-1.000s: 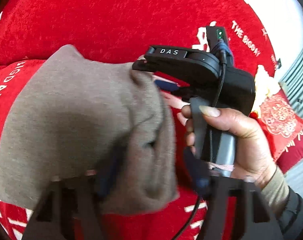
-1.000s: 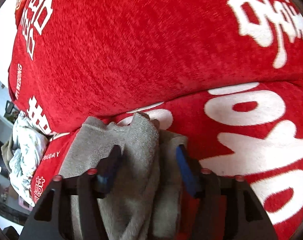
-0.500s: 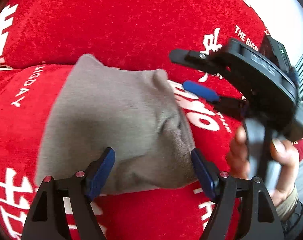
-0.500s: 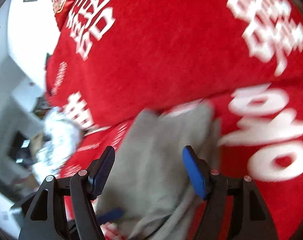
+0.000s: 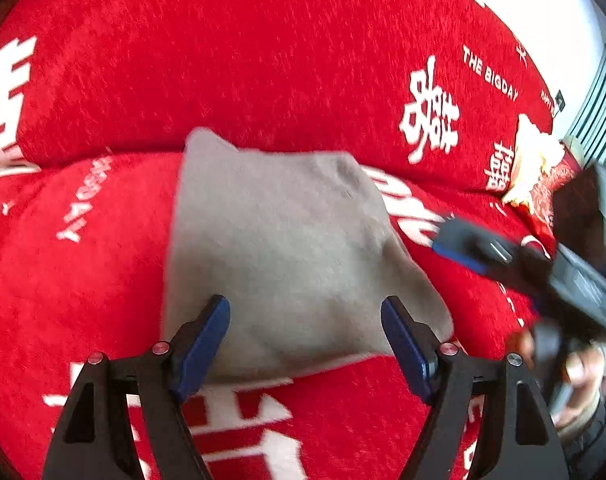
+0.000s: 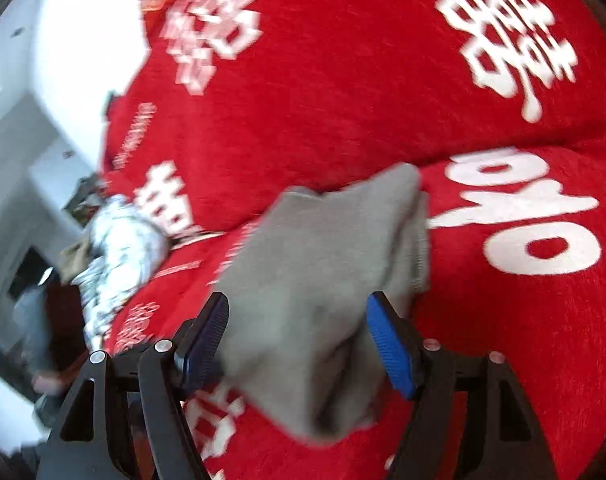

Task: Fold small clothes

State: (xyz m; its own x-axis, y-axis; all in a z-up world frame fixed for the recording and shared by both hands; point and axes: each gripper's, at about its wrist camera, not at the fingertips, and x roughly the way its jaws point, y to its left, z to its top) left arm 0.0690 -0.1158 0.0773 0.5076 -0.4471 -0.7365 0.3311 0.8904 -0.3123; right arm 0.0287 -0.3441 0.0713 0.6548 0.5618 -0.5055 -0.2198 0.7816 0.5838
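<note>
Lying folded grey garment (image 5: 287,248), red sofa cover (image 5: 263,60)

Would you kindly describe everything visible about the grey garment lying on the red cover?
The grey garment is small, soft and fuzzy-looking, like knit or fleece, and plain. It lies folded into a compact, roughly four-sided packet, with stacked layers showing along one edge in the right wrist view. It rests on the red cover printed with white characters, at the crease between two cushions. Both the left gripper and the right gripper are open; neither grips it.
</note>
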